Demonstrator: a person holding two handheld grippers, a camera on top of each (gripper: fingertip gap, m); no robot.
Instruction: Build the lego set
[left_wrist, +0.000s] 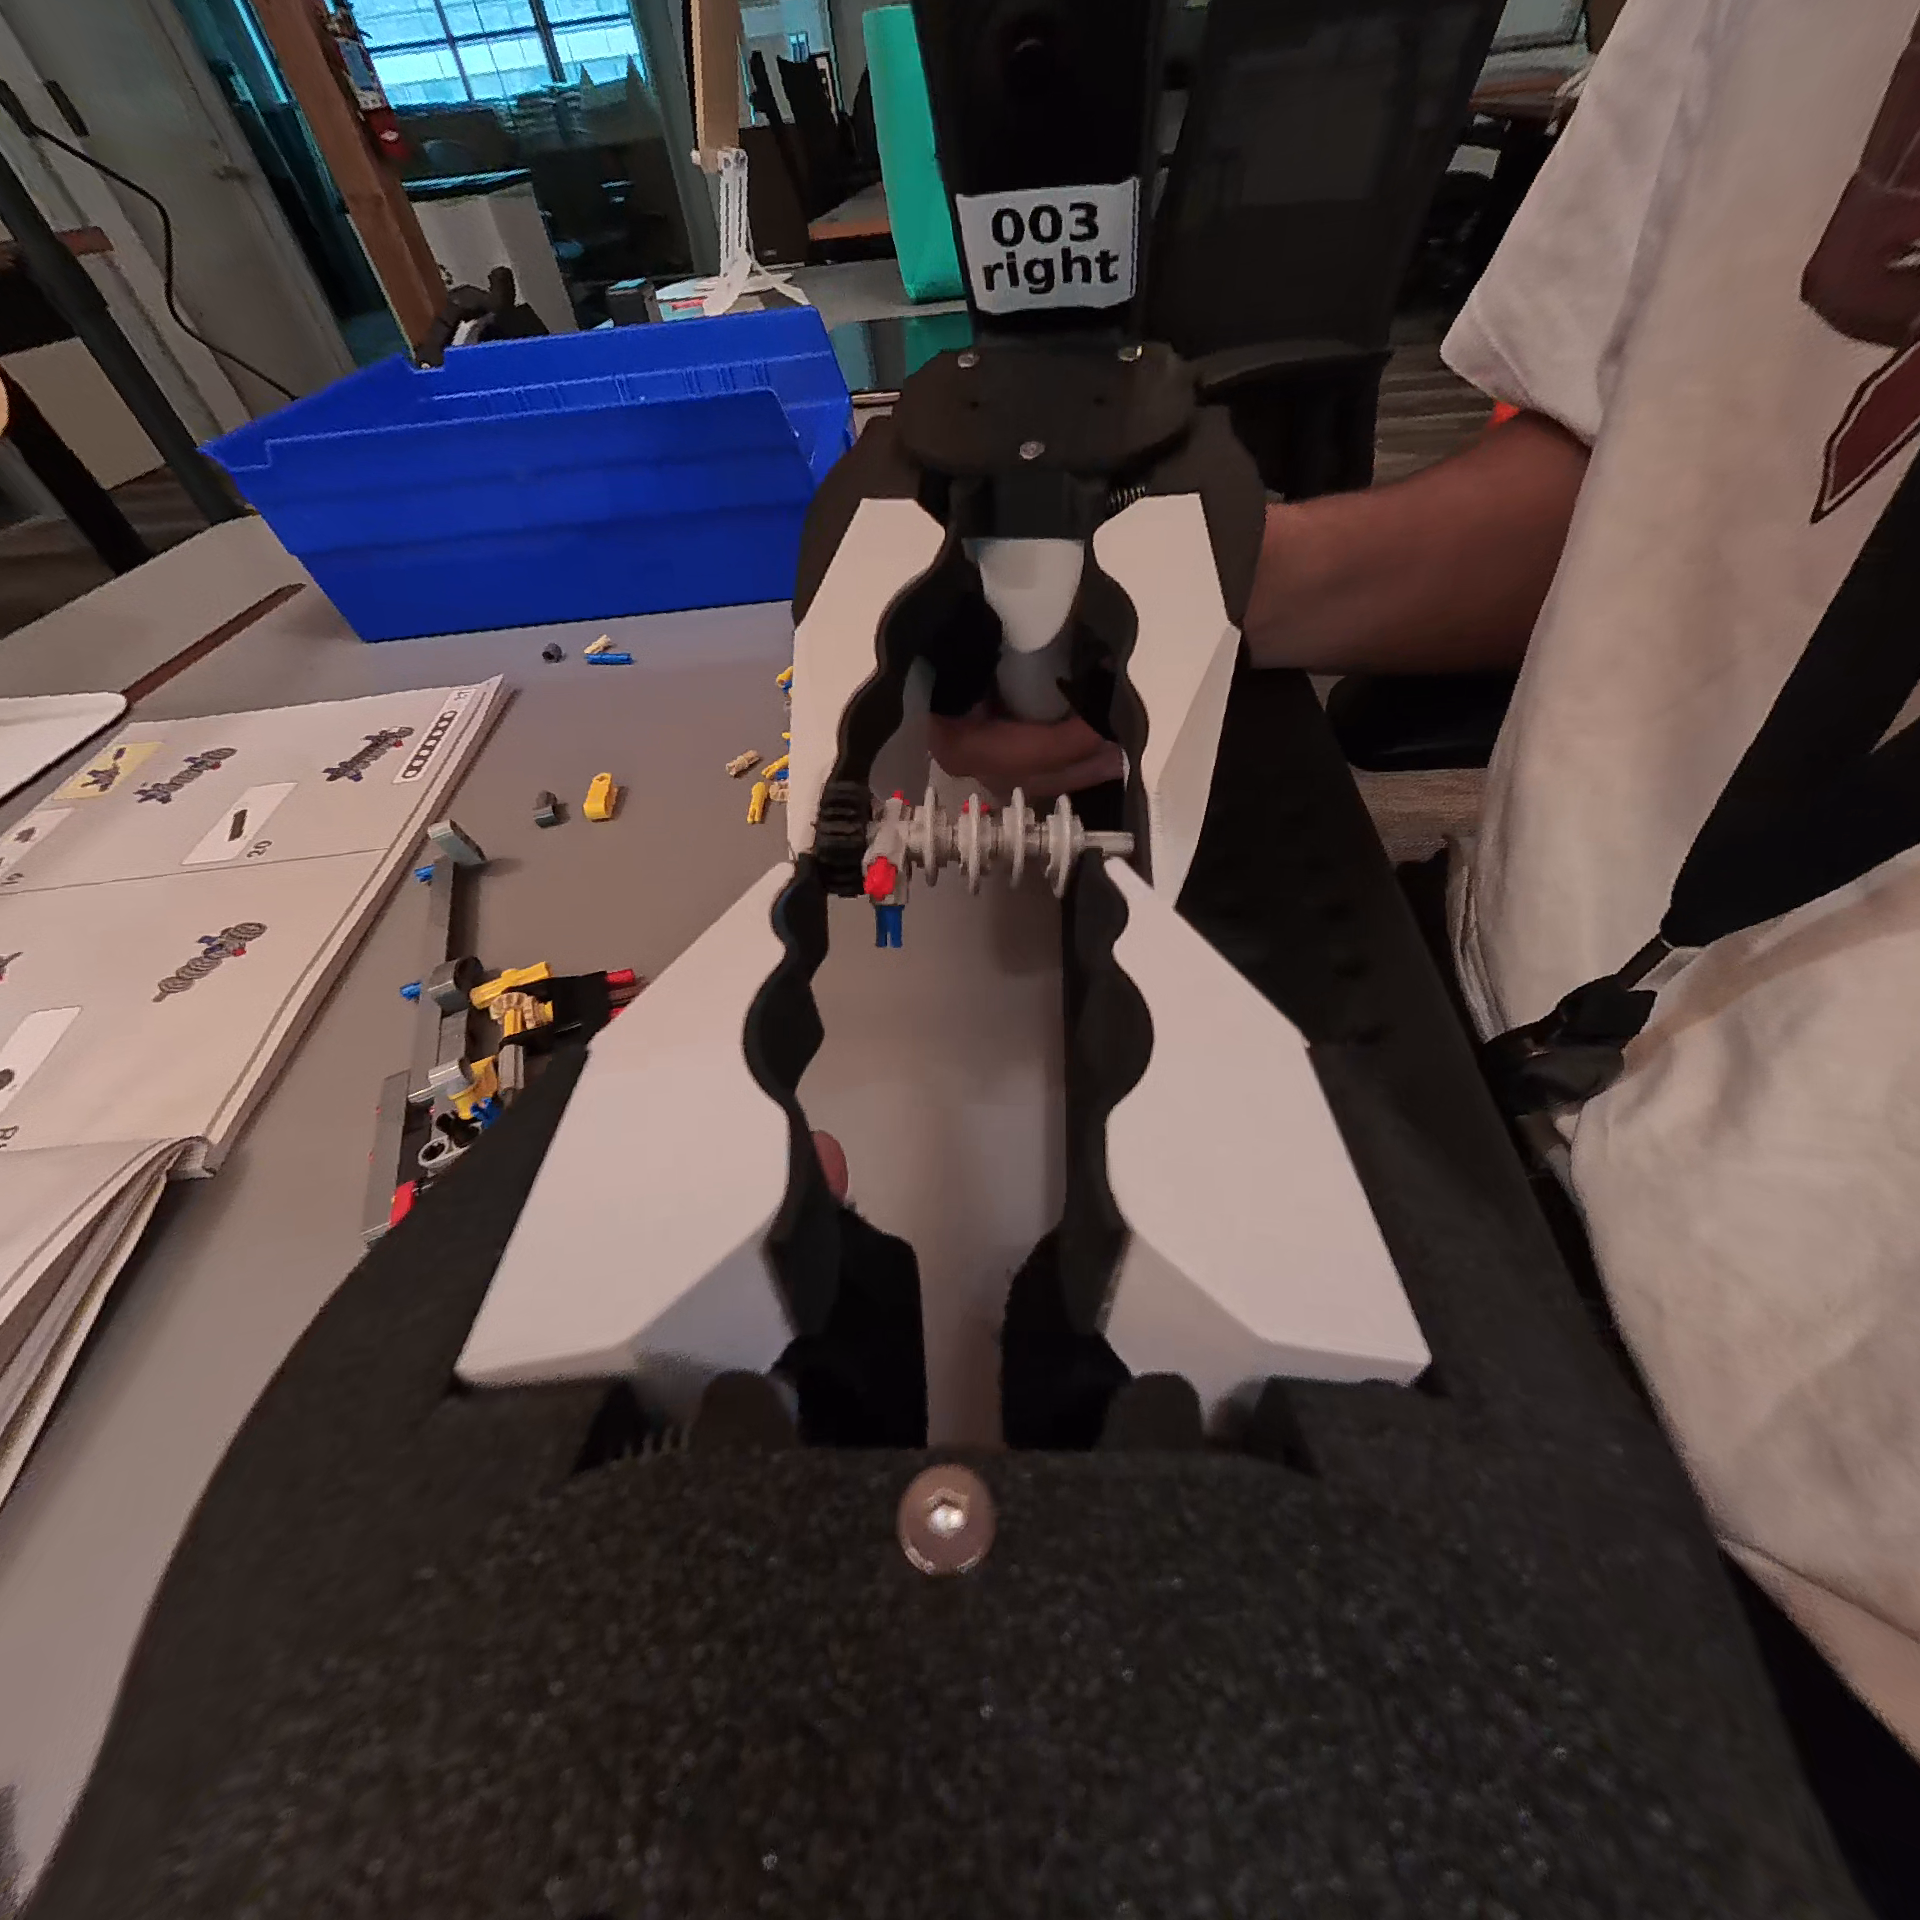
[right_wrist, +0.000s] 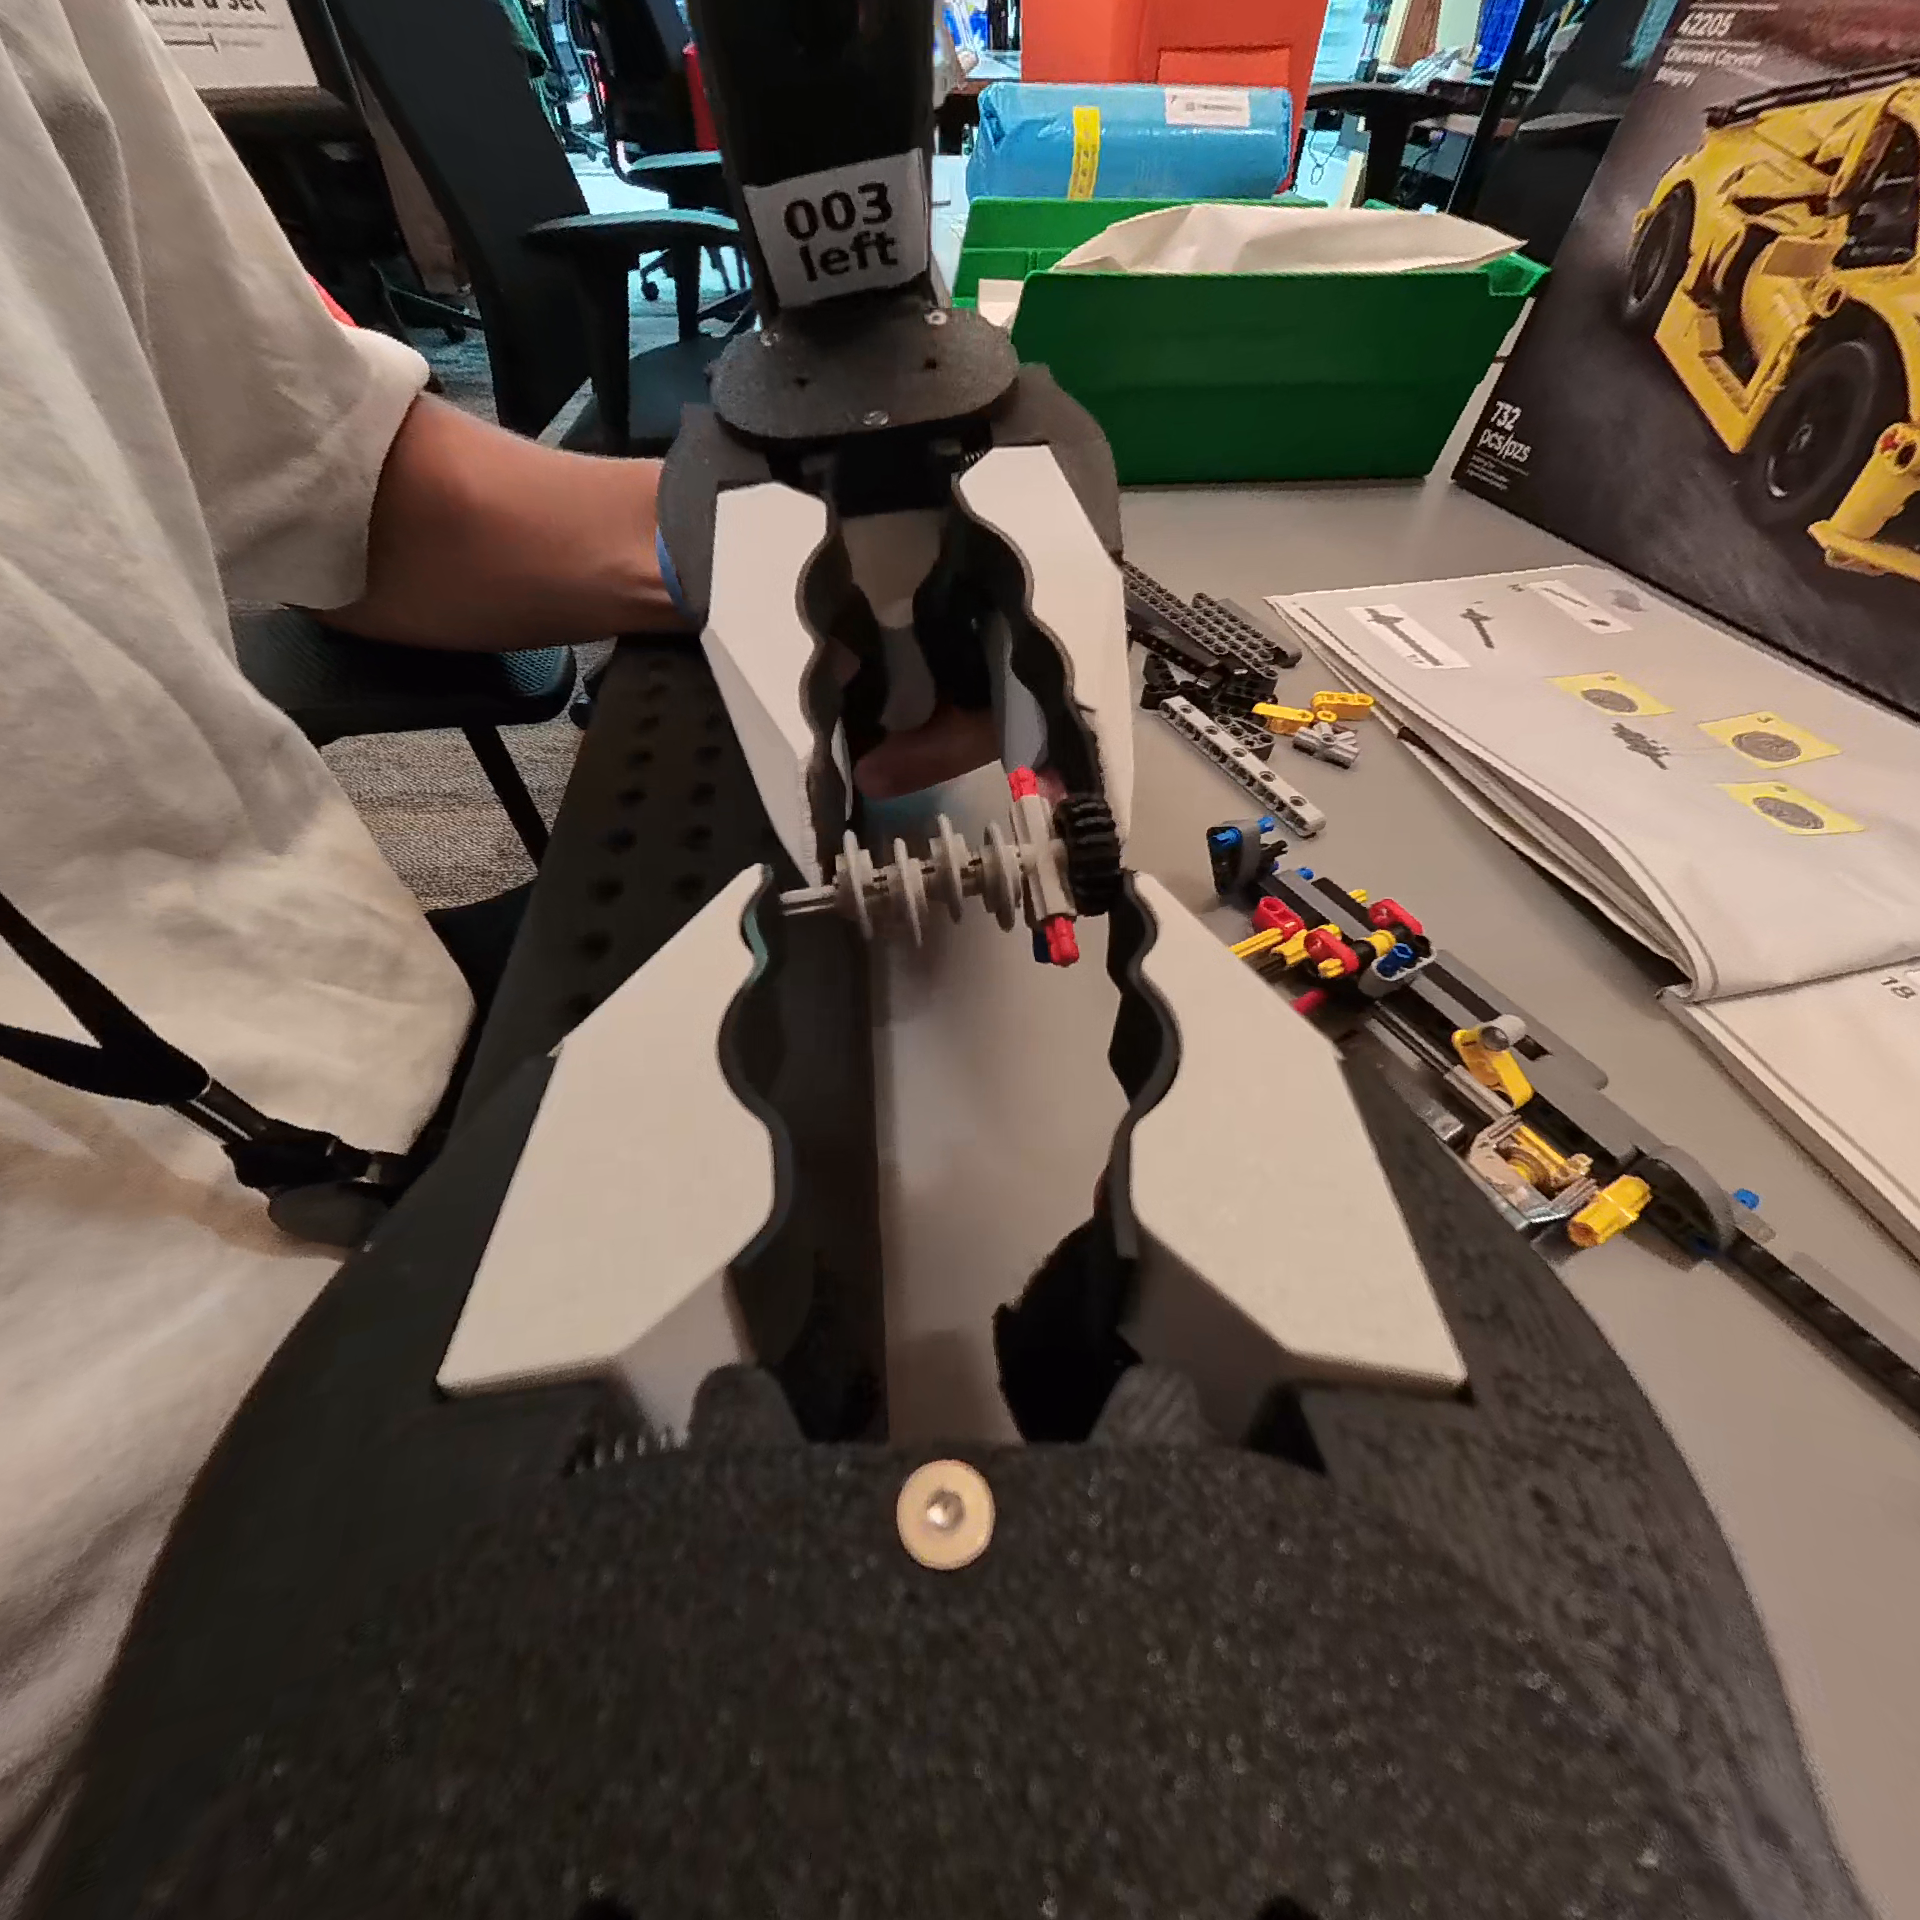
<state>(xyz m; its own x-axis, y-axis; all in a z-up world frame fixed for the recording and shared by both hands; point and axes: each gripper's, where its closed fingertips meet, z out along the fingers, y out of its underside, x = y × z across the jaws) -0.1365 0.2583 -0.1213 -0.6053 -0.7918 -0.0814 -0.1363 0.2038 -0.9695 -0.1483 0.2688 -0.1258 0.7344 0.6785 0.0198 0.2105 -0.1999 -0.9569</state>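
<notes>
The left gripper (left_wrist: 940, 883) and the right gripper (right_wrist: 940, 894) faced each other tip to tip above the grey table (left_wrist: 644, 717), and the small axle assembly (left_wrist: 966, 842) hung between them. This was a grey rod carrying a row of grey discs, a black gear (left_wrist: 840, 831) at one end and a grey block with red and blue pins. Both grippers' fingers stood spread wide, about as far apart as the assembly is long. The gear end sat against the tips on one side and the bare rod end against the tips on the other. Whether either gripper truly pinched the assembly I could not tell, since the tips of the two overlapped there.

Beside the grippers lay the long, partly built frame (right_wrist: 1475, 1091) with yellow, red and blue parts on it. Loose pieces (left_wrist: 601, 798) were scattered across the table beyond. An open instruction booklet (right_wrist: 1662, 748) lay farther out. A blue bin (left_wrist: 540, 488) stood at one far side, a green bin (right_wrist: 1268, 364) and the set's box (right_wrist: 1745, 312) at the other. A person in a white shirt (left_wrist: 1714, 727) held both tools.
</notes>
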